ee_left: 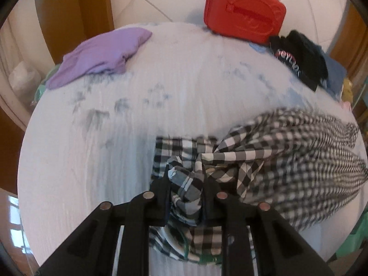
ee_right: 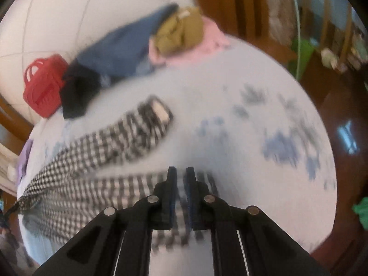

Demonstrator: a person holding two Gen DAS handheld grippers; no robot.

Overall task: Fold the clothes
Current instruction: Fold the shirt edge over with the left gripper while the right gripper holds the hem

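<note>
A black-and-white checked garment point(ee_left: 287, 156) lies stretched across the white printed sheet point(ee_left: 184, 73). My left gripper point(ee_left: 185, 169) is shut on a bunched end of it, with cloth pinched between the black fingers point(ee_left: 161, 188) and hanging below them. In the blurred right wrist view, my right gripper point(ee_right: 181, 170) is shut on another edge of the checked garment point(ee_right: 96, 184). Its pads stand almost together with a thin layer of cloth between them. A sleeve with a pale cuff point(ee_right: 158, 112) trails toward the far side.
A purple garment point(ee_left: 101, 55) lies at the far left. A red bag point(ee_left: 243, 11) and a black garment point(ee_left: 296, 53) sit at the far edge. Blue point(ee_right: 119, 55), olive point(ee_right: 181, 32) and pink point(ee_right: 214, 36) clothes are piled beside them. Dark wooden floor point(ee_right: 340, 119) borders the sheet.
</note>
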